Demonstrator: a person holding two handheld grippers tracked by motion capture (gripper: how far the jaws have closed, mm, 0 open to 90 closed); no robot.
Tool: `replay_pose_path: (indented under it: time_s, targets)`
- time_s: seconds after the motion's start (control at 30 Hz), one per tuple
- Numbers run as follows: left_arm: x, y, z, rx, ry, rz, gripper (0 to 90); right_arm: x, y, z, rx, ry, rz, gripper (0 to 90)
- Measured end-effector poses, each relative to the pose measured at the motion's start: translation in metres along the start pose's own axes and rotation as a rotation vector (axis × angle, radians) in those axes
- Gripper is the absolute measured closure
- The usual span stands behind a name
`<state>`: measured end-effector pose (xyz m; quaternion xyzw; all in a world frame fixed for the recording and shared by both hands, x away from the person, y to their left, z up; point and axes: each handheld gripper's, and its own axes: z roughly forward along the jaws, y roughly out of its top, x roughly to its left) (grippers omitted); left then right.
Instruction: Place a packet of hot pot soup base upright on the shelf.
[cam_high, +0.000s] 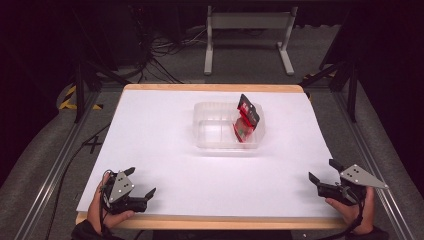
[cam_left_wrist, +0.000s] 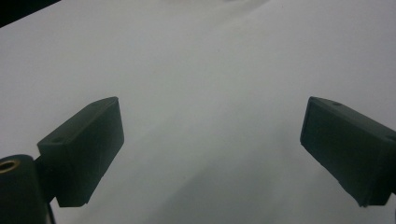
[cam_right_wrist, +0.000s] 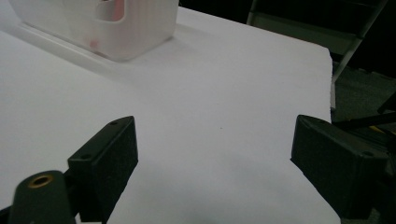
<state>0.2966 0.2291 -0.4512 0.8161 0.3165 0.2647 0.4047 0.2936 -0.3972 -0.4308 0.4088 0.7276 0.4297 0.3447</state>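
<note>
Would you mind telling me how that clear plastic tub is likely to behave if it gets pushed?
The clear plastic tub looks thin-walled, so probably light and apt to slide. The red and black packet leaning inside might topple or shift.

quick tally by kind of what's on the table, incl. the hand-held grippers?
Clear plastic container: 1
Red and black packet, standing tilted in the container: 1
Hand-held grippers: 2, left hand-held gripper and right hand-held gripper, both with jaws apart
Total: 4
</note>
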Motion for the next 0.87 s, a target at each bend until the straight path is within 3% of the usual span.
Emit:
replay_pose_path:
  time_s: [0.2,0.37,0.7,0.87]
  targets:
    - [0.002,-0.001,0.0,-0.006,0.001,-0.01,6.8,0.002,0.0,0.0,-0.005,0.015,0.001,15.8]
    - [0.002,0.0,0.001,0.006,0.006,0.002,6.9,0.008,0.003,-0.002,-0.012,-0.006,-0.028,17.5]
    - [0.002,0.0,0.002,0.004,0.008,-0.01,6.9,0.02,0.01,0.008,0.013,0.019,-0.093,17.3]
    - [0.003,0.001,0.003,0.007,0.011,-0.007,6.9,0.02,0.009,0.007,0.003,0.031,-0.092,16.6]
